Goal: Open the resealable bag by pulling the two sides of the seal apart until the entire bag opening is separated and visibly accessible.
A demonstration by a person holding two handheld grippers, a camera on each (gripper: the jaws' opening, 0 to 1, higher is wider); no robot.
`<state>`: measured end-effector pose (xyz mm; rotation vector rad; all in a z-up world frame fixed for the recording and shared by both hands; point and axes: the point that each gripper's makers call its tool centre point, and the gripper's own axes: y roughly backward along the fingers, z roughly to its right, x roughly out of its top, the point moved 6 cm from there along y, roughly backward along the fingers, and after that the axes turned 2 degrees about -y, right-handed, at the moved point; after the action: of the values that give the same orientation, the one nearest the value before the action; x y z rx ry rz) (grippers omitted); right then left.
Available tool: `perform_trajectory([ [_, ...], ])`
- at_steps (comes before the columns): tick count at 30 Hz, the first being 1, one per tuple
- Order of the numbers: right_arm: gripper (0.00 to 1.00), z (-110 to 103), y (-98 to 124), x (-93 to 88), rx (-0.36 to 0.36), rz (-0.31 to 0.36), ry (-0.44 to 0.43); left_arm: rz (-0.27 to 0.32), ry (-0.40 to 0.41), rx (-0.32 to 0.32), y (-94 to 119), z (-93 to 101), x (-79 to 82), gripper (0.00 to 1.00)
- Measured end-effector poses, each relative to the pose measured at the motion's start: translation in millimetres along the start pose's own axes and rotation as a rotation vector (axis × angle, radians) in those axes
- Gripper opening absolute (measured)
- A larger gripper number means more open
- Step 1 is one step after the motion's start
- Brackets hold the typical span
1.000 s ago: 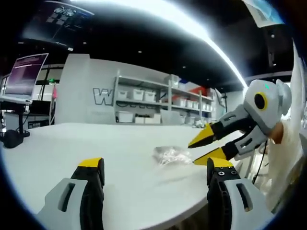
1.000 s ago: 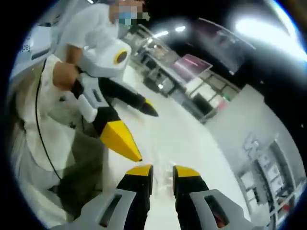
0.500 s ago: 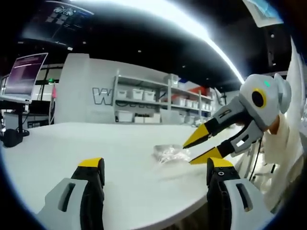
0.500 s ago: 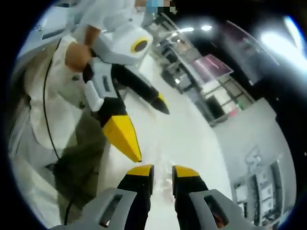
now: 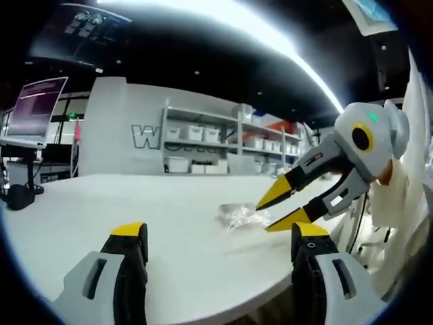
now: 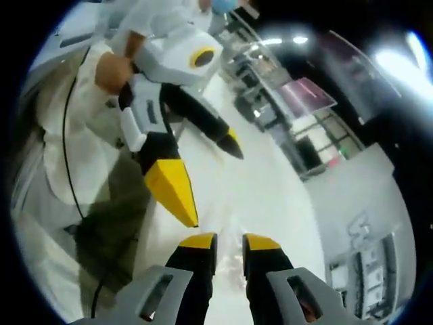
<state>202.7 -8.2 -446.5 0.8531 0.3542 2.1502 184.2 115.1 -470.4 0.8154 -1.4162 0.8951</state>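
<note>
Bag (image 5: 238, 216) lies flat on table (image 5: 101, 203), ahead-right of our left gripper (image 5: 220, 240), wide open, empty. Right gripper (image 5: 280, 206) nearer, tips just beside bag, part open, empty.

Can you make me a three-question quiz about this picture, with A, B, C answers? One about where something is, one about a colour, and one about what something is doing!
1. Where is the bag?
A. Lying on the white table
B. On a shelf
C. On the floor

2. What colour are the gripper tips?
A. Red
B. Yellow
C. Green

3. What is the left gripper doing?
A. Squeezing the bag
B. Open, holding nothing
C. Holding a cup

Answers:
1. A, the crinkly clear bag rests on the table top in the left gripper view.
2. B, both the left gripper and the right gripper have yellow tips.
3. B, its jaws stand wide apart with bare table between them, short of the bag.
</note>
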Motion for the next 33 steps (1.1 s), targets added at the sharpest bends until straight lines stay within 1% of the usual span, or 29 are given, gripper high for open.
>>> perform_trajectory([
  [12,0.12,-3.1,-2.3,-4.3,0.007,-0.004,-0.02,-0.004,-0.004,0.001,0.3,-0.9,-1.0,0.85],
  [19,0.11,-1.9,-2.6,-3.4,-0.003,0.01,-0.029,-0.007,0.0,-0.002,-0.2,-1.5,-0.9,0.85],
  [33,0.1,-5.5,-3.7,-4.3,0.007,0.007,-0.047,-0.01,-0.005,-0.005,0.4,-2.0,-0.4,0.85],
])
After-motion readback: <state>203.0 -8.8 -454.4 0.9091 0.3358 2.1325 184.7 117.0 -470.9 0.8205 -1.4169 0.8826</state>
